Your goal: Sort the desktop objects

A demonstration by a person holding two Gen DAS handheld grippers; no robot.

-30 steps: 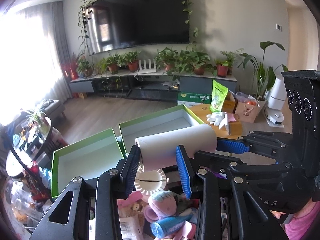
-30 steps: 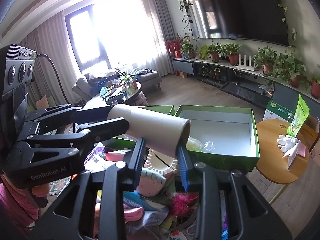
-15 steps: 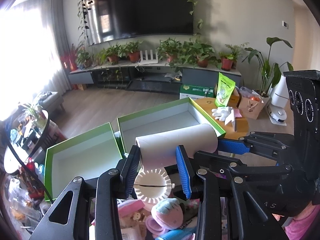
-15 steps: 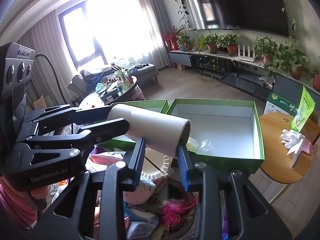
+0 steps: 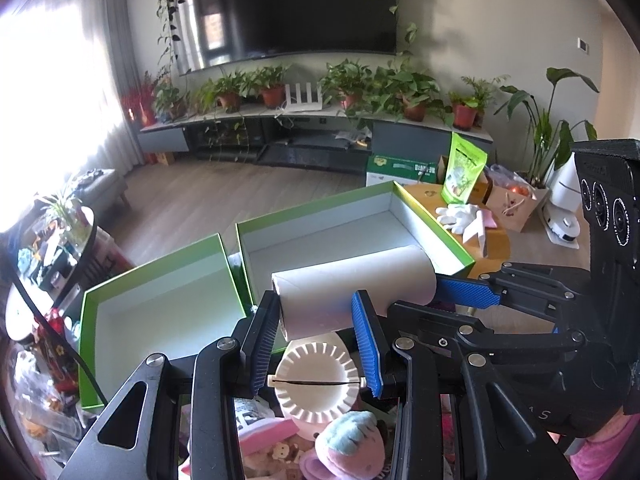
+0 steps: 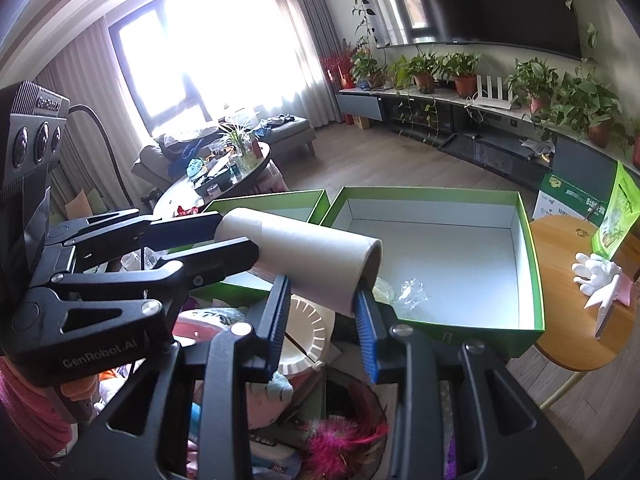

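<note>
Cardboard white paper roll (image 5: 352, 296), pinched at each end by the left gripper (image 5: 318, 336) and right gripper (image 6: 322, 328), risked slipping onto the clutter short of the green box (image 6: 532, 264).

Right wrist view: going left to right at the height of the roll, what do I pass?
Left gripper → roll → big green box → round wooden table → white glove
</note>
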